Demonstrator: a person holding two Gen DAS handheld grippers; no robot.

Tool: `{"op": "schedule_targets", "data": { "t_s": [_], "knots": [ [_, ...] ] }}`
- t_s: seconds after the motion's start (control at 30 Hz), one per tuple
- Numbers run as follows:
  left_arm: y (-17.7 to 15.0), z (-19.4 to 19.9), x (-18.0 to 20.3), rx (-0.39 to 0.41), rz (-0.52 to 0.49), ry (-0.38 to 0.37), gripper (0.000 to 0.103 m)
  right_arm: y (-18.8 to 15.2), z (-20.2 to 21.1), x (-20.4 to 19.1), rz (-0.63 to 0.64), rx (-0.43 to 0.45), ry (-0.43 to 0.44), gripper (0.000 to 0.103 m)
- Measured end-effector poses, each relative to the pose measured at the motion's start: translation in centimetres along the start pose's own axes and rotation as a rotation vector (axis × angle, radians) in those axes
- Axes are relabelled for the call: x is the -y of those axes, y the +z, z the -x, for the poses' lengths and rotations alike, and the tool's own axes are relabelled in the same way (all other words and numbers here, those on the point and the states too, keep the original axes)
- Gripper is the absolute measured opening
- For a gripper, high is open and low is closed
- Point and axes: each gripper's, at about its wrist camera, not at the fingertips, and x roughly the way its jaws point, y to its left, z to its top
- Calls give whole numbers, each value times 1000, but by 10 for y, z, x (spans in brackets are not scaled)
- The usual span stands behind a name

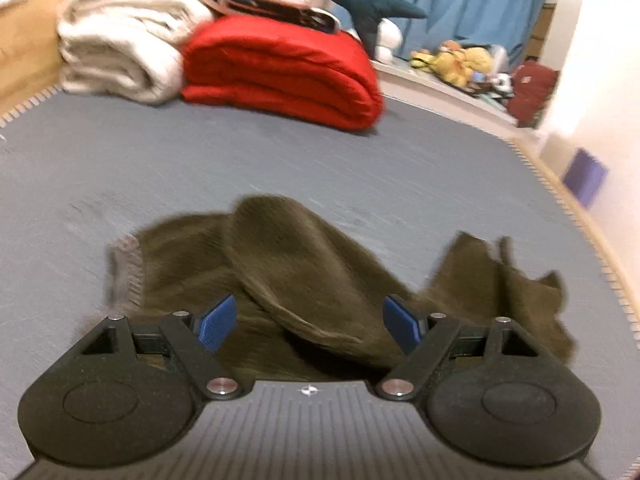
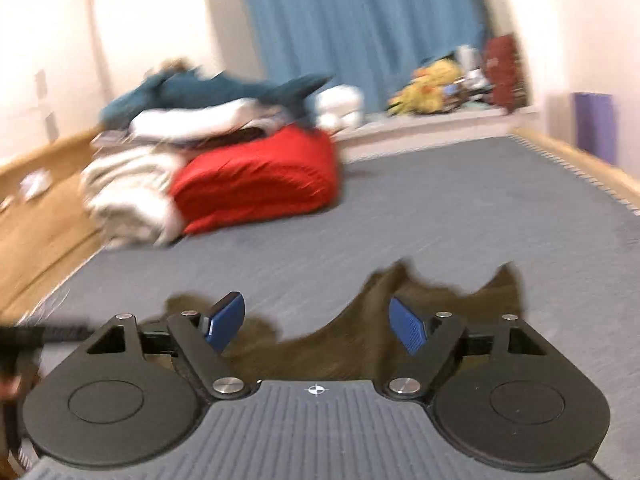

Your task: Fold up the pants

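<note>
The olive-brown pants (image 1: 288, 264) lie crumpled on the grey mattress (image 1: 280, 160), one rounded flap folded over the middle and ragged ends sticking up at the right. My left gripper (image 1: 310, 322) hangs open just above their near part, blue pads apart with cloth seen between but not pinched. In the right wrist view the same pants (image 2: 360, 344) show as a blurred brown heap close below my right gripper (image 2: 318, 324), which is open with nothing held. Both views are motion-blurred.
At the far end of the mattress sit a folded red blanket (image 1: 280, 68), a white blanket stack (image 1: 120, 48) and a teal plush shark (image 2: 224, 88). A wooden bed frame (image 2: 48, 208) borders the left; blue curtains (image 2: 360, 24) and a cluttered sill lie behind.
</note>
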Motion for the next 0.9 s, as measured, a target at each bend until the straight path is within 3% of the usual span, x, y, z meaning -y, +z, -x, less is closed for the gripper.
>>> {"op": "schedule_targets", "data": {
  "t_s": [0.03, 0.07, 0.1, 0.17, 0.2, 0.33, 0.4, 0.47, 0.6, 0.67, 0.9],
  "knots": [
    [-6, -1, 2, -10, 7, -57, 84, 4, -2, 12, -1, 26, -30, 82],
    [-13, -3, 6, -22, 2, -101, 75, 5, -5, 23, -3, 46, -60, 82],
    [-19, -7, 10, -43, -9, -113, 54, 3, -9, 36, -10, 64, -94, 82],
    [-31, -19, 26, -107, -57, -123, 28, -12, -24, 66, -47, 47, -159, 82],
    [-35, -24, 34, -122, -90, -156, 23, -22, -37, 78, -74, -12, -186, 81],
    [-46, -45, 59, -169, -222, -209, 23, -45, -76, 103, -186, -174, -124, 77],
    [-48, -58, 57, -210, -217, -201, 25, -57, -93, 97, -131, -220, -128, 77],
    [-47, -73, 52, -254, -183, -187, 31, -66, -108, 89, -92, -256, -76, 77],
    [-45, -93, 47, -333, -165, -232, 48, -79, -127, 56, -10, -293, 20, 77],
    [-53, -99, 51, -372, -189, -243, 50, -82, -132, 41, 31, -309, 46, 80],
    [-88, -116, 60, -436, -347, -209, 54, -90, -151, 15, 179, -374, -6, 80]
  ]
}}
